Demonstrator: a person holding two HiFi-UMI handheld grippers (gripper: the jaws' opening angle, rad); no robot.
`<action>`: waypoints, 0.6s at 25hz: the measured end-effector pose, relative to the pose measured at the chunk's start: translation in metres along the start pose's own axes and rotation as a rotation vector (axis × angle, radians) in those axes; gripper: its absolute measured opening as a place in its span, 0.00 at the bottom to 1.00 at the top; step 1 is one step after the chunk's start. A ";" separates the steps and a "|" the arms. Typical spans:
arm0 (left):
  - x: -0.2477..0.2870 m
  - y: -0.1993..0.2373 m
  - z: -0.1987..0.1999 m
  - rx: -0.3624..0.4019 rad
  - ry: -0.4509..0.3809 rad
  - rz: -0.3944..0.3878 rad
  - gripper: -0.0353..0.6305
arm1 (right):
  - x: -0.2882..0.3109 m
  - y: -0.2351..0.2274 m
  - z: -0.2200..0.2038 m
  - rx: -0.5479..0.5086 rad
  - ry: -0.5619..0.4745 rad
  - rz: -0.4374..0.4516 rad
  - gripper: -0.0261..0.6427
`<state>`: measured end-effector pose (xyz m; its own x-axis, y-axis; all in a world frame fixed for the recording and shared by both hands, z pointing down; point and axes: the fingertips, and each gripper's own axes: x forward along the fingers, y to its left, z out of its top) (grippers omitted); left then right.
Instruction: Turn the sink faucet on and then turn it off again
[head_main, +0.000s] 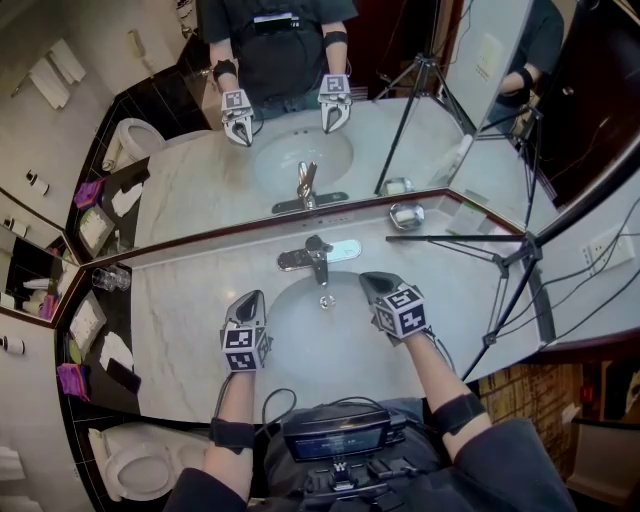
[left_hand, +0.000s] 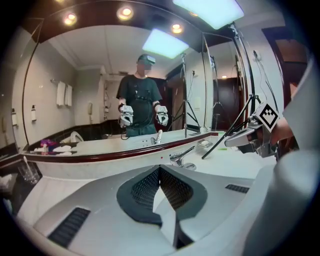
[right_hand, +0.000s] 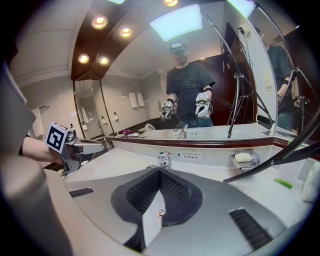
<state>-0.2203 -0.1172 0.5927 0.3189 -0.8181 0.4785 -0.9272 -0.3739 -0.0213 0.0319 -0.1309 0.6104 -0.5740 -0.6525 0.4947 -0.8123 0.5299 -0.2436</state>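
Head view: shows left gripper (head_main: 256, 296) and right gripper (head_main: 367, 279) over the sink (head_main: 315, 342), with faucet (head_main: 318, 258) ahead between them.
Left gripper view: shows jaws clenched, empty, with faucet (left_hand: 182, 159) beyond, slightly right.
Right gripper view: shows jaws clamped together, empty, with faucet (right_hand: 163, 160) just past the tips.

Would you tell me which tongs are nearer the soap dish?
Right. The right tongs are over the basin, on the soap dish side of the faucet; the left tongs are on its other side.
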 end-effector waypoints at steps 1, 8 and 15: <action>0.004 -0.002 0.001 0.039 0.010 0.000 0.07 | 0.000 -0.001 0.000 0.002 0.000 -0.001 0.07; 0.042 -0.043 0.027 0.258 0.023 -0.097 0.15 | -0.002 -0.009 -0.004 0.014 0.004 -0.014 0.08; 0.092 -0.083 0.034 0.484 0.059 -0.193 0.27 | -0.003 -0.018 -0.007 0.026 0.009 -0.028 0.08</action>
<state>-0.1070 -0.1763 0.6085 0.4505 -0.6933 0.5625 -0.6511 -0.6862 -0.3244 0.0487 -0.1344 0.6190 -0.5499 -0.6620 0.5094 -0.8307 0.4971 -0.2507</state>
